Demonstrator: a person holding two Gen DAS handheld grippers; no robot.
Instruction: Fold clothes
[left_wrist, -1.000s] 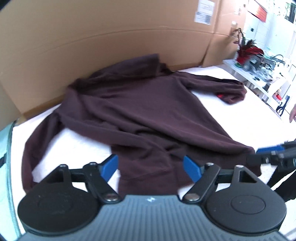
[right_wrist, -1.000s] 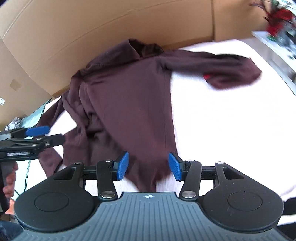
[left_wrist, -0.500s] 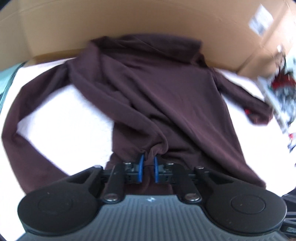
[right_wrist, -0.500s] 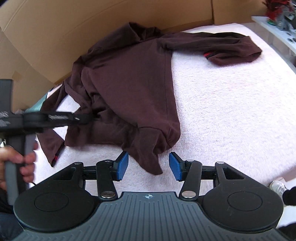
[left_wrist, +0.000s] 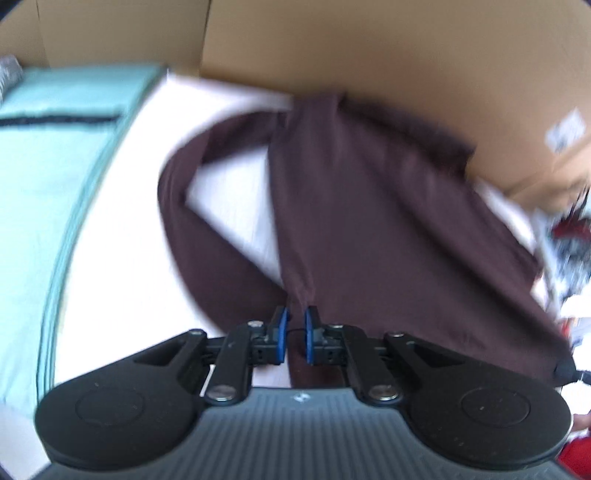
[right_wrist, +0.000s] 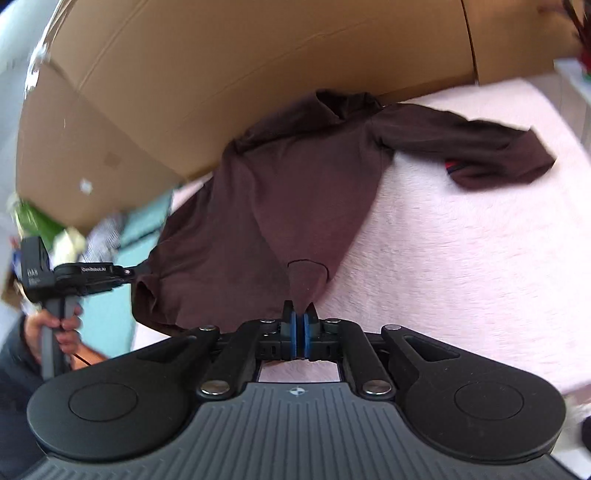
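Observation:
A dark maroon long-sleeved top (left_wrist: 373, 221) lies on a pale pink towel-covered table (right_wrist: 461, 258), its collar toward the cardboard wall. My left gripper (left_wrist: 295, 325) is shut on the top's hem at one bottom corner and pulls it taut. It also shows from the side in the right wrist view (right_wrist: 122, 275), pinching the hem. My right gripper (right_wrist: 300, 319) is shut on the top (right_wrist: 303, 192) at the other bottom corner. One sleeve (right_wrist: 480, 147) lies out to the right, the other sleeve (left_wrist: 199, 229) curves out to the left.
A tall cardboard wall (right_wrist: 258, 74) stands behind the table. A light teal cloth (left_wrist: 44, 192) lies at the left edge. Cluttered shelves (left_wrist: 569, 236) sit at the far right. A person's hand (right_wrist: 55, 325) holds the left gripper's handle.
My right gripper has closed on the hem corner; it was open half a second ago. My left gripper, shut since half a second ago, has pulled the hem leftward, stretching the top flatter.

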